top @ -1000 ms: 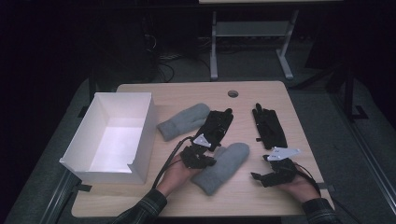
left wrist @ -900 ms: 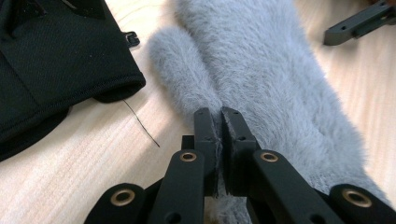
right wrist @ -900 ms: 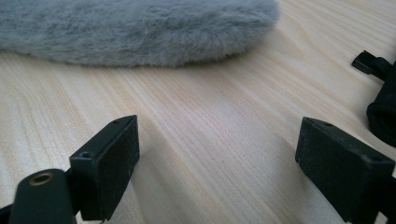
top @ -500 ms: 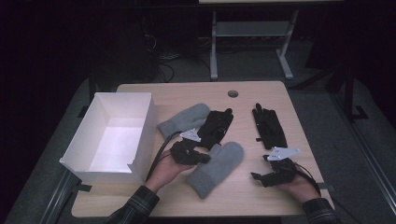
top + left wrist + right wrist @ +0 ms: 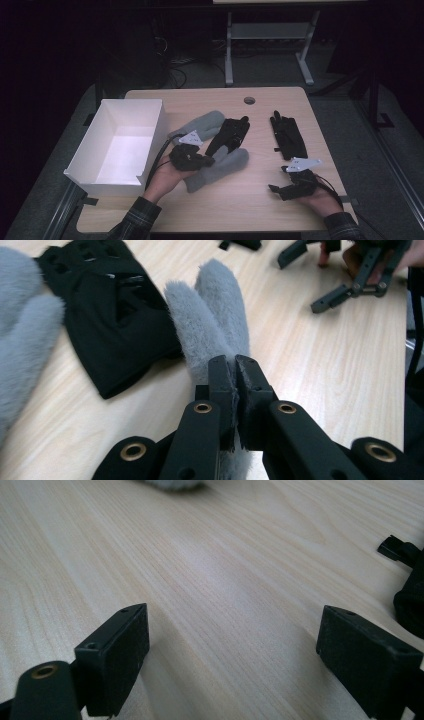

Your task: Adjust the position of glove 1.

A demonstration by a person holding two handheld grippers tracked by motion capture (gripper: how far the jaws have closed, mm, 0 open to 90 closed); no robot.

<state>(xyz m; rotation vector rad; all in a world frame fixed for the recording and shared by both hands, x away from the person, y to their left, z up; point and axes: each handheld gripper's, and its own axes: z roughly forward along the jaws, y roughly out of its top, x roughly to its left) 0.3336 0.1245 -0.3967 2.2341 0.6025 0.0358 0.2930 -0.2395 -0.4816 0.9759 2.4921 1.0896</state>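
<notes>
My left gripper is shut on the cuff end of a fluffy grey mitten, raised a little off the wooden table. In the left gripper view the jaws pinch the mitten, which hangs forward over the table. A second grey mitten lies behind it, beside a black glove. Another black glove lies at the right. Near the front right edge my right gripper is open, its jaws wide apart over bare wood.
An open white box with nothing inside stands at the table's left side. A round cable hole sits near the far edge. Dark floor and a metal stand lie beyond the table.
My left hand has risen and shifted left toward the box, carrying the grey mitten's cuff with it. The right hand has stayed where it was.
</notes>
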